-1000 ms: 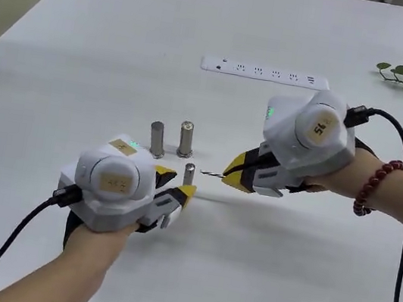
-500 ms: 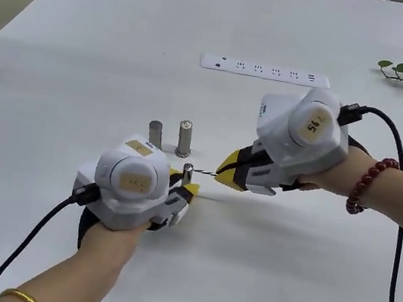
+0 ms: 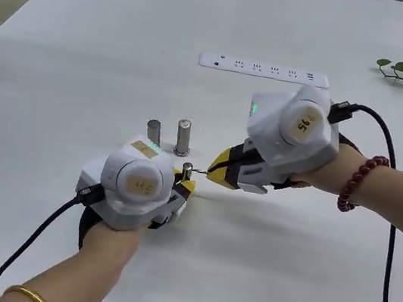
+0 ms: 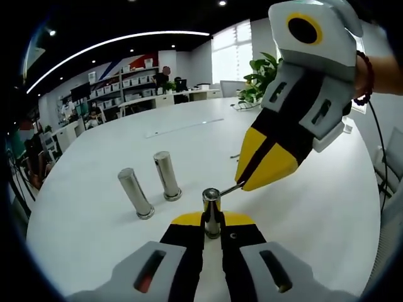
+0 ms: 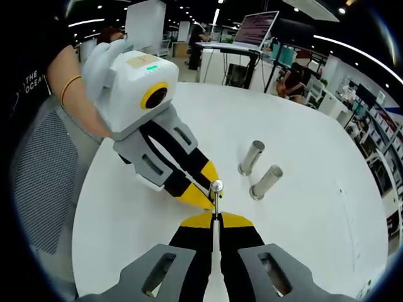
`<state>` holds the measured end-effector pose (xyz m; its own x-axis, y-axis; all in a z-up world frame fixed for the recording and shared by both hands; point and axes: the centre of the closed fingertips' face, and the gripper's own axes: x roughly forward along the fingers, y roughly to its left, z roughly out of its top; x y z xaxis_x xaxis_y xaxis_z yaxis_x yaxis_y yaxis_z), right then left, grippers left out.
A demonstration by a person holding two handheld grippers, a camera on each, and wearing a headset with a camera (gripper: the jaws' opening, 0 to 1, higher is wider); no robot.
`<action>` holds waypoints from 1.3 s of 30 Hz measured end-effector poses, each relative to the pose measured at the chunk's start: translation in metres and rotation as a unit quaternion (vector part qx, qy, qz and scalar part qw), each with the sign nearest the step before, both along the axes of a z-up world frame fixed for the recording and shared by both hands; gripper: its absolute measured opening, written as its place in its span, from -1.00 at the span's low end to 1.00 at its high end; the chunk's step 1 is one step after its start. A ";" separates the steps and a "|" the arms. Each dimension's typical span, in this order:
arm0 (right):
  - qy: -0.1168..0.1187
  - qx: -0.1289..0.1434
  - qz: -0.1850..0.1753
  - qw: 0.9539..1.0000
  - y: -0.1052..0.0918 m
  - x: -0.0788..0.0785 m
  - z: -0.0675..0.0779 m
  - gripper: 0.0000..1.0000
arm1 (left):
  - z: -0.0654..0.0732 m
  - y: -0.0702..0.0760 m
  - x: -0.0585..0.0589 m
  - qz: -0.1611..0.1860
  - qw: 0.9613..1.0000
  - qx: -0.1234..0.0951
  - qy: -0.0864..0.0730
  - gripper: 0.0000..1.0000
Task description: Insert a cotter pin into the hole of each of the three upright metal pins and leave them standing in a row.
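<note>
Left gripper [image 4: 212, 221] is clamped tight on the near metal pin [image 4: 211, 207], which stands upright on the table [image 3: 260, 267]. Right gripper [image 5: 215, 220] pinches the thin cotter pin [image 4: 230, 188] between its yellow tips, point right at that pin's head. Just behind, the left back pin [image 3: 154, 133] and right back pin [image 3: 183, 137] stand upright, side by side.

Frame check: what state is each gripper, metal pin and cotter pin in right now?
Left gripper: shut on near metal pin.
Right gripper: shut on cotter pin.
Near metal pin: upright, clamped.
Cotter pin: tip at the near metal pin's top; whether it is through the hole cannot be told.
Rear left metal pin: upright, free, no cotter pin seen.
Rear right metal pin: upright, free, no cotter pin seen.
</note>
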<state>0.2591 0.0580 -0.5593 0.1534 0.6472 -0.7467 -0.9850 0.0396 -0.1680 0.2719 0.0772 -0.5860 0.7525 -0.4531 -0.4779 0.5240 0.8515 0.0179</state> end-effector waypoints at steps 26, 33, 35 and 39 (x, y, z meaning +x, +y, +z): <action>-0.010 -0.015 0.001 1.000 0.015 0.008 -0.009 -1.00 | -0.001 -0.001 0.001 0.008 1.000 -0.005 0.001 -0.89; 0.000 -0.007 -0.017 1.000 0.015 0.007 -0.004 -0.92 | -0.001 0.000 0.001 0.012 1.000 -0.006 0.001 -0.89; 0.003 -0.003 -0.020 1.000 0.013 0.006 -0.001 -0.90 | -0.001 0.000 0.001 0.012 1.000 -0.006 0.001 -0.89; 0.004 -0.003 -0.022 1.000 0.010 0.004 0.000 -0.91 | -0.001 0.000 0.002 0.014 1.000 -0.005 0.000 -0.89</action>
